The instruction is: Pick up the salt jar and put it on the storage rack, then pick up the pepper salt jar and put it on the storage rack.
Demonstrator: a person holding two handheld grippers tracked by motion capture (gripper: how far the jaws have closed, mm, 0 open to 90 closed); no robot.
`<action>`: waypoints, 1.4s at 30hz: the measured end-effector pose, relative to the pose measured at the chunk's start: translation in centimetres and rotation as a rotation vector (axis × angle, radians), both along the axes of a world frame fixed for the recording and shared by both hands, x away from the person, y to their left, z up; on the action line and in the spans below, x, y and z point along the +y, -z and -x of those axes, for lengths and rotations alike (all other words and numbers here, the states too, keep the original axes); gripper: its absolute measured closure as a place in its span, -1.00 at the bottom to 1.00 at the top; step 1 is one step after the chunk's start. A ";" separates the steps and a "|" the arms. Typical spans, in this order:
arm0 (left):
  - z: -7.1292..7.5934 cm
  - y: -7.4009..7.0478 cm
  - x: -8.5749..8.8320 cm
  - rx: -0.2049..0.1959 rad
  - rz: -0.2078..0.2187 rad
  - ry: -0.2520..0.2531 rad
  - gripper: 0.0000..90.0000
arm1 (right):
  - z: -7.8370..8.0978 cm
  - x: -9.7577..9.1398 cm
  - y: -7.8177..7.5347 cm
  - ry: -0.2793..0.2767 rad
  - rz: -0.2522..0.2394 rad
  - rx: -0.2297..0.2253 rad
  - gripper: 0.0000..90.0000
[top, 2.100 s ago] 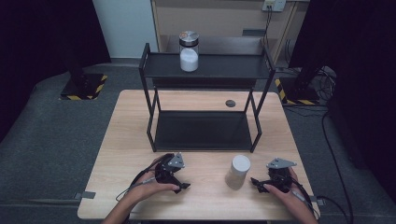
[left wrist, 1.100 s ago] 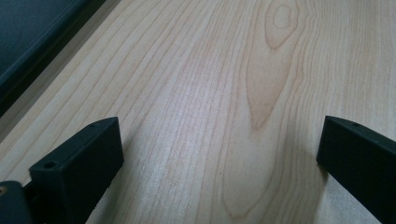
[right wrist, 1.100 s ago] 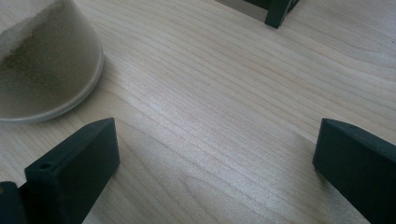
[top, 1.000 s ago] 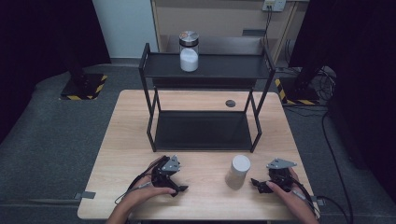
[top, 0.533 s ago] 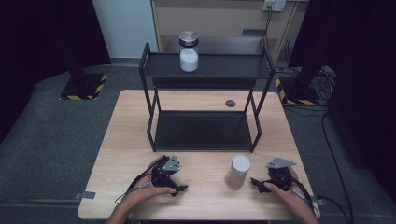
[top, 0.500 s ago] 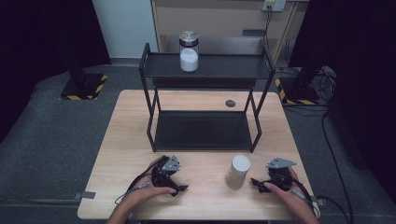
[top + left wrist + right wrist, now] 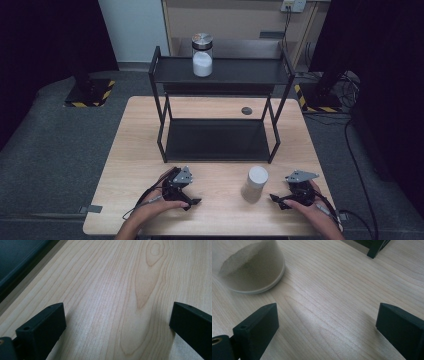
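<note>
rack (image 7: 220,140) stands beyond white jar (image 7: 255,184); table (image 7: 135,150) between

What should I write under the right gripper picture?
Open right gripper over the wooden table, white jar just ahead.

Wooden table (image 7: 140,150): rack (image 7: 217,140), white jar (image 7: 255,183).

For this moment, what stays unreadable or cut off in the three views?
- White jar, right gripper view: its top is cut off by the frame edge.
- Small dark disc on the table, high view: too small to identify.
- Shelf, left gripper view: cut off at the corner.
- Lidded jar, high view: contents too small to name.
</note>
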State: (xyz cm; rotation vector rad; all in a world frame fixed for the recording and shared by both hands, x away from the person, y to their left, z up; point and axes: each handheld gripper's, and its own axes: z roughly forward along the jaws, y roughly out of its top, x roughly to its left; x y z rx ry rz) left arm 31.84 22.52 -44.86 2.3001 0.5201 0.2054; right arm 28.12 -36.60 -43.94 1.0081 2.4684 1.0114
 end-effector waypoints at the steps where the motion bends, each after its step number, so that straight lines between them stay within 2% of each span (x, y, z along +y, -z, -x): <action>1: 0.0 0.0 0.0 0.000 0.000 -0.001 -1.00 | 0.0 0.0 0.0 -0.001 0.000 0.001 -0.88; 4: 0.0 0.0 0.1 0.000 -0.001 0.001 -1.00 | 0.0 0.0 -0.2 -0.014 0.000 -0.004 -0.86; 6: 0.1 0.0 0.1 0.000 -0.001 0.000 -1.00 | 0.0 -0.3 -0.4 -0.032 -0.031 -0.009 -0.85; 9: 0.1 0.0 0.2 0.000 -0.002 0.000 -1.00 | -0.2 -1.0 -1.1 -0.091 -0.072 -0.002 -0.83; 14: 0.2 0.0 0.2 -0.001 -0.002 -0.002 -1.00 | -0.4 -0.8 -3.0 -0.176 -0.063 -0.001 -0.87; 18: 0.3 0.0 0.3 -0.001 -0.003 -0.003 -1.00 | 0.4 -0.7 -4.0 -0.176 -0.063 -0.033 -0.90; 21: 0.3 0.0 0.3 0.000 -0.002 -0.003 -1.00 | 0.8 -0.8 -3.6 -0.158 -0.077 -0.050 -0.91; 29: 0.3 0.0 0.3 0.000 -0.002 -0.003 -1.00 | 1.0 -0.7 -2.5 -0.149 -0.074 -0.046 -0.91; 42: 0.3 0.0 0.3 0.000 -0.002 -0.003 -1.00 | 1.2 -0.3 -3.0 -0.190 -0.102 -0.062 -0.90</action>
